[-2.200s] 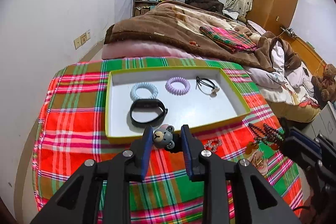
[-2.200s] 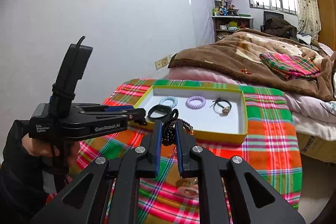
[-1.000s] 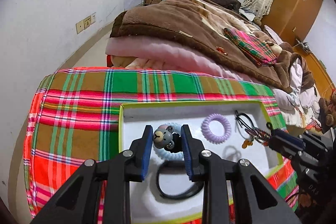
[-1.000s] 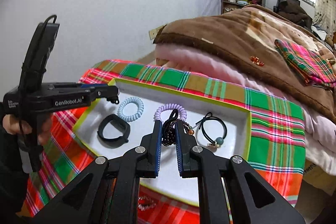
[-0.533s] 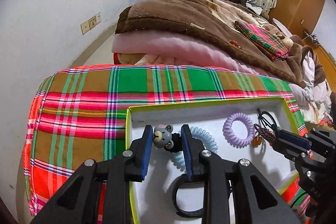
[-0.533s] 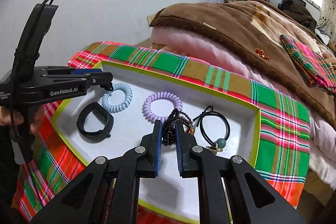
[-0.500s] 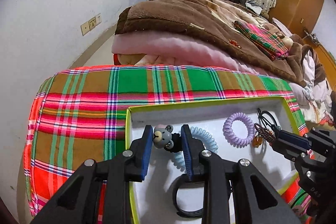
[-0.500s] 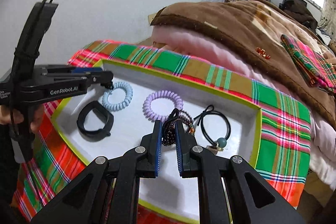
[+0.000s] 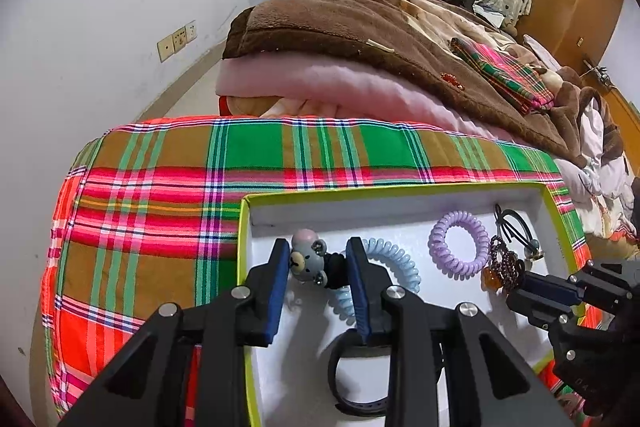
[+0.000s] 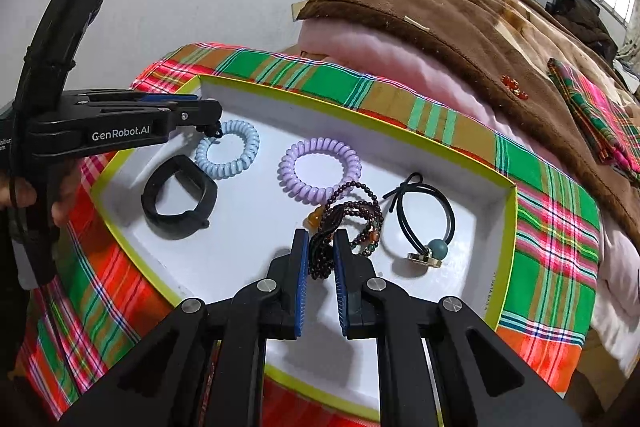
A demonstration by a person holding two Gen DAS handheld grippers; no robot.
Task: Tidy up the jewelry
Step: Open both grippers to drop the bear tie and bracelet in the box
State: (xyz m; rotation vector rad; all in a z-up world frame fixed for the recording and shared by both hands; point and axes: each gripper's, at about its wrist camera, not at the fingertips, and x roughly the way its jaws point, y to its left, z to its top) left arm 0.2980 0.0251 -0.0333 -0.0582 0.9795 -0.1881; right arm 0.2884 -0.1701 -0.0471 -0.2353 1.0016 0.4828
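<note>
**Two handheld grippers working over a jewelry tray**

The left gripper [image 9: 318, 255] is hovering over the white, yellow-rimmed tray [image 10: 506, 227] on a plaid cloth [image 9: 160, 187], its jaws opening around a grey bear hair tie [image 9: 306, 259] between the pads. The right gripper [image 10: 320, 255] is pinching a dark beaded bracelet [image 10: 352, 215], which is draping onto the tray floor. At its 11 o'clock a purple coil hair tie [image 10: 320, 171] is lying; at 2 o'clock, a black elastic [image 10: 424, 215]; at 10 o'clock, a black band [image 10: 180, 197] and blue coil hair tie [image 10: 228, 155]
</note>
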